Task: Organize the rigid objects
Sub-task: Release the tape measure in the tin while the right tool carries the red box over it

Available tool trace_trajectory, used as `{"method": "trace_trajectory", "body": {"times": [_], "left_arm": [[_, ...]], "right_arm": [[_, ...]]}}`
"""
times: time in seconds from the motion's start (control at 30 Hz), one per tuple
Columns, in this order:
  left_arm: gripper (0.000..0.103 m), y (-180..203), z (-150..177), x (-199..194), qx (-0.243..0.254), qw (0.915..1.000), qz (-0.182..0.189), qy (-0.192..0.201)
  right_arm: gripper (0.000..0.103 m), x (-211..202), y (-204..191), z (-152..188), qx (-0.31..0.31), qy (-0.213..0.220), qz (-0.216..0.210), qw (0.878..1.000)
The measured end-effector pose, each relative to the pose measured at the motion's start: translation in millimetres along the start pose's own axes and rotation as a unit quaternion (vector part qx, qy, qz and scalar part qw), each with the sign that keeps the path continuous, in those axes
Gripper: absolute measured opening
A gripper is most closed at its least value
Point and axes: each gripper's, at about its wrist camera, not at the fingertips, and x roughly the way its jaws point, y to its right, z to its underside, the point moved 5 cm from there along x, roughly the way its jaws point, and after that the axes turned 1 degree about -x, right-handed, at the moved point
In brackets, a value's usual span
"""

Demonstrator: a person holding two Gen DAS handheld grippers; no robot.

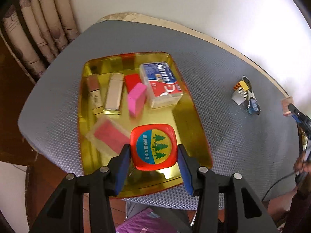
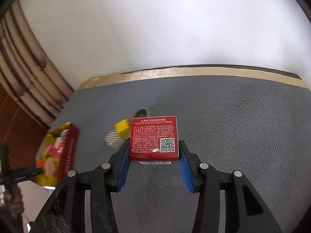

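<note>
My left gripper (image 1: 153, 149) is shut on a red square tape measure (image 1: 153, 147) with a blue and yellow tree label, held over the near end of the gold tray (image 1: 194, 116). My right gripper (image 2: 154, 145) is shut on a red night cream box (image 2: 154, 137), its printed face and QR code up, just above the grey mat (image 2: 233, 126). In the left wrist view that box (image 1: 286, 106) shows at the far right edge. The tray (image 2: 68, 145) shows blurred at the left of the right wrist view.
In the tray lie a blue and red plastic box (image 1: 161, 83), a pink block (image 1: 136, 99), a red block (image 1: 132, 79), a gold case (image 1: 113, 93), a lipstick (image 1: 94, 91) and a clear box (image 1: 108, 136). Sunglasses with a yellow block (image 1: 245, 95) lie on the mat.
</note>
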Motion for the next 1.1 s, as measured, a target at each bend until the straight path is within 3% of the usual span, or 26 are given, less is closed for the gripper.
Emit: {"method": "trace_trajectory", "body": {"times": [0.2,0.4,0.53,0.6,0.67,0.77,0.87,1.0,1.1], "left_arm": [[0.048,18,-13,22,0.02,0.9998,-0.004,0.001],[0.049,24,-30,50,0.041,0.9988,-0.023,-0.012],[0.049,24,-35,47,0.053,0.9975,-0.044,0.015],[0.049,23,-35,40,0.056,0.9974,-0.038,0.027],[0.049,15,-34,26,0.034,0.9986,-0.016,0.037],[0.049,-19,-25,-11,-0.05,0.9943,0.012,0.093],[0.052,-64,-1,-39,-0.13,0.9824,-0.025,0.132],[0.052,-90,27,-46,-0.139,0.9759,-0.097,0.138],[0.052,-100,44,-42,-0.137,0.9749,-0.112,0.136]], "right_arm": [[0.043,-8,-27,13,0.003,-0.013,-0.044,0.999],[0.044,-7,-50,25,-0.004,-0.023,-0.06,0.998],[0.044,-6,-64,29,-0.013,-0.028,-0.068,0.997],[0.044,-6,-74,30,-0.022,-0.031,-0.073,0.997],[0.044,-6,-87,32,-0.028,-0.035,-0.086,0.995],[0.044,-3,-120,33,-0.039,-0.047,-0.131,0.99],[0.044,9,-168,40,-0.065,-0.07,-0.179,0.979],[0.044,34,-229,57,-0.094,-0.113,-0.222,0.964],[0.044,57,-266,71,-0.117,-0.141,-0.226,0.957]]}}
